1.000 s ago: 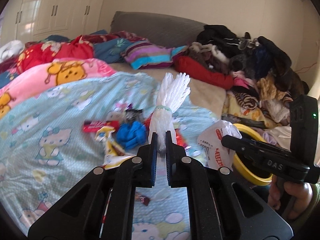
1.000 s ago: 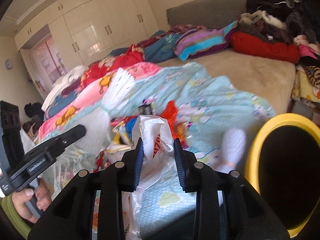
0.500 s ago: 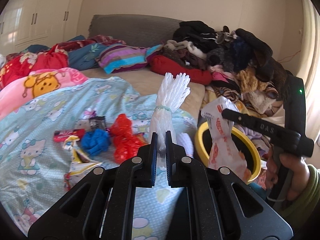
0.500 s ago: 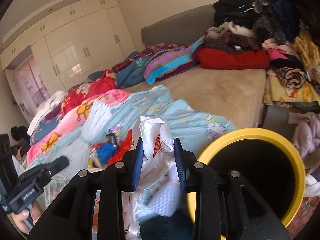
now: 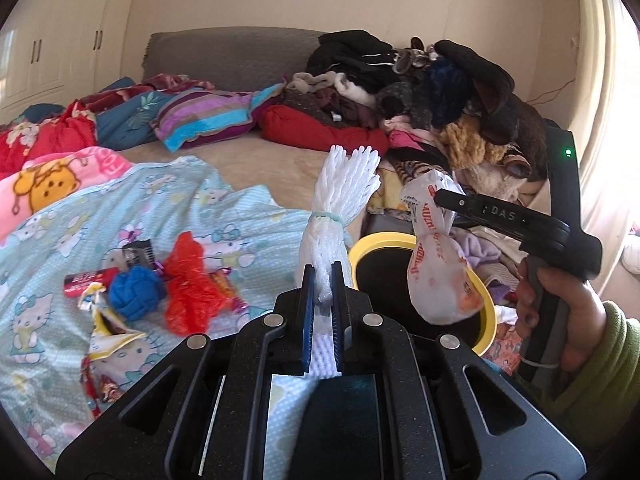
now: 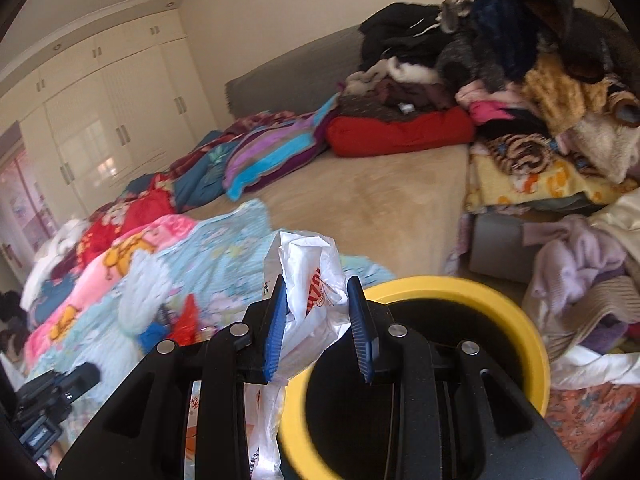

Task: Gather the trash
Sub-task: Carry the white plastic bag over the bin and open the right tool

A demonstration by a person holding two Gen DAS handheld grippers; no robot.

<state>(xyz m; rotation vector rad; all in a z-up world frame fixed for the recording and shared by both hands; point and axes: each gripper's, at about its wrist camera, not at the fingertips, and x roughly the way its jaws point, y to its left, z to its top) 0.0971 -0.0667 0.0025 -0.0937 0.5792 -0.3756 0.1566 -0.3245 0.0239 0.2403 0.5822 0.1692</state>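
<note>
My left gripper [image 5: 323, 280] is shut on a white foam net sleeve [image 5: 340, 204] that stands up from the jaws. My right gripper [image 6: 316, 304] holds a white printed plastic bag [image 6: 308, 280]; its jaws have spread and the bag hangs loosely between them. In the left wrist view the bag [image 5: 436, 264] hangs over the yellow-rimmed black bin [image 5: 372, 240]. The bin [image 6: 536, 340] sits just right of the bed edge. More trash lies on the blue Hello Kitty blanket: a red bag [image 5: 192, 280], a blue ball [image 5: 134, 292] and wrappers [image 5: 104, 324].
A heap of clothes [image 5: 440, 92] is piled at the right behind the bin. Pillows and blankets [image 5: 200, 116] cover the far side of the bed. White wardrobes [image 6: 100, 120] stand at the left wall.
Both grippers have swung right toward the bin. The plastic bag now hangs over the bin opening, and the right jaws have opened wider around it.
</note>
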